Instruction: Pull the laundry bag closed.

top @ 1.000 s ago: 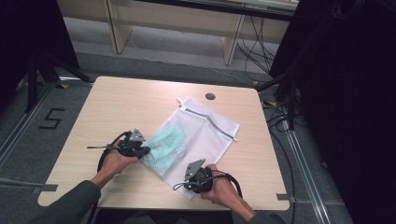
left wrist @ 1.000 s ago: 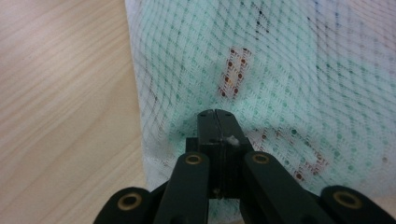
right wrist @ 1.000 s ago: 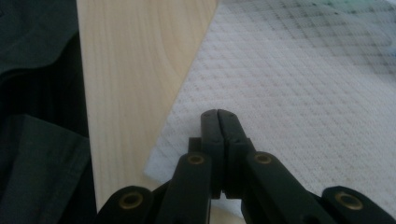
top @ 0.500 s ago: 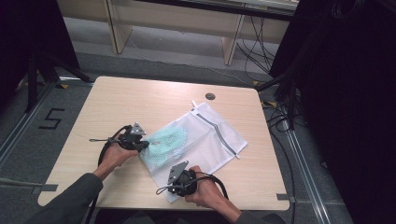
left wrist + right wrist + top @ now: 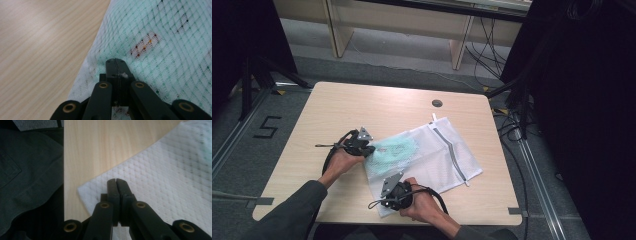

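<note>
What the mesh and the frame edges keep back

The pale green item (image 5: 396,150) inside the white mesh bag (image 5: 439,160) reads only as a soft blur through the netting, and up close in the left gripper view its red and orange specks (image 5: 141,46) are too small to make out as any pattern. The left gripper (image 5: 115,60) has its jaws pressed together at the bag's edge, but whether mesh is pinched between them can't be told; same story for the right gripper (image 5: 116,180) at the bag's corner. Both forearms are cut off by the high view's bottom edge.
</note>
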{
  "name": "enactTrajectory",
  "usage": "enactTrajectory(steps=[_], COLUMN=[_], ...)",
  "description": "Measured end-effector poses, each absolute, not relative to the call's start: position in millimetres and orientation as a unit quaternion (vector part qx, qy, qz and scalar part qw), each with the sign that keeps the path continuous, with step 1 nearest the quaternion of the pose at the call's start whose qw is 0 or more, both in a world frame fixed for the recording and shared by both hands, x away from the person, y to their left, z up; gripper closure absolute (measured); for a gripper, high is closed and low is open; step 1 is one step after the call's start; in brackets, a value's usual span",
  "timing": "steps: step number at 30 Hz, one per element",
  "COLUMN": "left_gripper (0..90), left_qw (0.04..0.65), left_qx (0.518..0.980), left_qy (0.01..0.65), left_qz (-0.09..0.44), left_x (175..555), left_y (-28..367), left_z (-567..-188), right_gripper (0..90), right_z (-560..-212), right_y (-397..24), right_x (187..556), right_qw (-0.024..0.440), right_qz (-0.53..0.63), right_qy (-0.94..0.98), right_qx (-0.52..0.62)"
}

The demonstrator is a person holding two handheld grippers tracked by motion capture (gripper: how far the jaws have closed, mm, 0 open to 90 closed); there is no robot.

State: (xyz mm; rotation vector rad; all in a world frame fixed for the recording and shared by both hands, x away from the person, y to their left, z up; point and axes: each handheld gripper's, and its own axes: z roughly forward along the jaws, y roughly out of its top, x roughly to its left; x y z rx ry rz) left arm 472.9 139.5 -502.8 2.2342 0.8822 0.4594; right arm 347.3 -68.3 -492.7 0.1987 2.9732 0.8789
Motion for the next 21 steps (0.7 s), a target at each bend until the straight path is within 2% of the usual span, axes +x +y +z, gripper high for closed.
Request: enactTrajectory(steps=[5, 13, 17, 21], left_gripper=[89.7, 89.6, 89.6, 89.5], left_qw=[0.366, 0.405, 0.393, 0.373], left_qx=[0.85, 0.855, 0.872, 0.883], left_qy=[0.337, 0.302, 0.284, 0.275], left_qz=[0.172, 0.116, 0.073, 0.071], left_x=[463.4, 410.9, 387.5, 383.7], left_y=[144.3, 127.4, 118.5, 115.3], left_z=[-489.3, -481.1, -490.7, -497.8], right_gripper=[90.0, 90.0, 90.0, 90.0], right_z=[-474.3, -462.3, -466.8, -469.0], right_y=[-95.3, -180.9, -217.1, -237.5], right_x=[361.4, 393.9, 402.9, 407.8], right_qw=[0.039, 0.106, 0.12, 0.129], right_qz=[0.301, 0.289, 0.272, 0.264], right_qy=[0.949, 0.932, 0.924, 0.917], right_qx=[0.089, 0.189, 0.241, 0.269])
